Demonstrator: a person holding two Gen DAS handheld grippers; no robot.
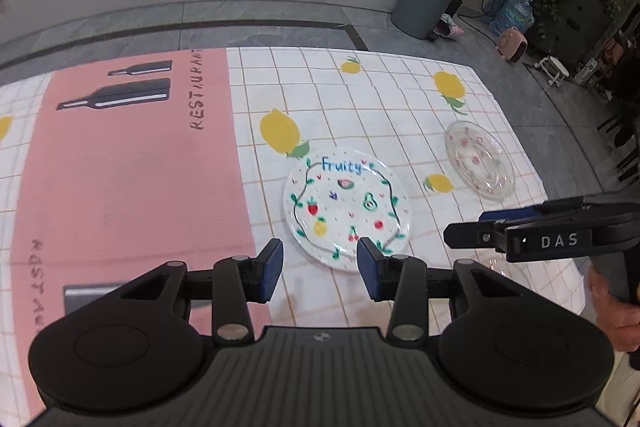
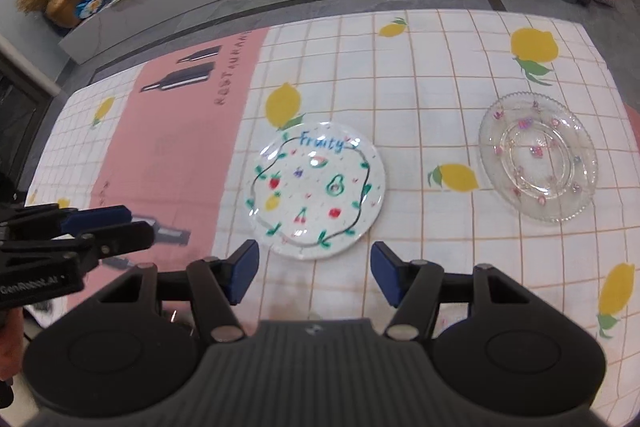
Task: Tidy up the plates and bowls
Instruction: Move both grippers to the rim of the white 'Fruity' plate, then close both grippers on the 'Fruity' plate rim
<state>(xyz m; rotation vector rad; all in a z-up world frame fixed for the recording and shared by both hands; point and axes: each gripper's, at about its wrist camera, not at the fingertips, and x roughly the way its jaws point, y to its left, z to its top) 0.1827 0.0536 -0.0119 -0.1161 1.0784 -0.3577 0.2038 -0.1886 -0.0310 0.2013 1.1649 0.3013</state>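
Although both tools hover low over the table, neither has anything between its pads: the left gripper (image 1: 319, 269) stands well open at the bottom centre of its own view, and the right gripper (image 2: 314, 273) is spread just as wide at the bottom centre of its view, both empty.

The painted "Fruity" plate (image 2: 318, 191) lies flat in the middle of the right wrist frame, its near rim just beyond the right gripper's open fingers. In the left wrist view, that rim sits behind the tip of one blue pad (image 1: 370, 269); whether they touch I cannot tell. The clear glass plate (image 2: 538, 157) rests at the right of the frame, well apart from the painted one, with a smaller ring showing inside it that may be a second dish nested there, though I cannot be sure.

Both pieces sit on the lemon-print tablecloth (image 2: 420, 75); the pink placemat (image 1: 132, 187) to the left holds no dishes. No bowl shows clearly in either view.

Judging from this, the sorting has barely begun: the plates lie separate and ungrasped, and gathering or stacking them remains to be done.
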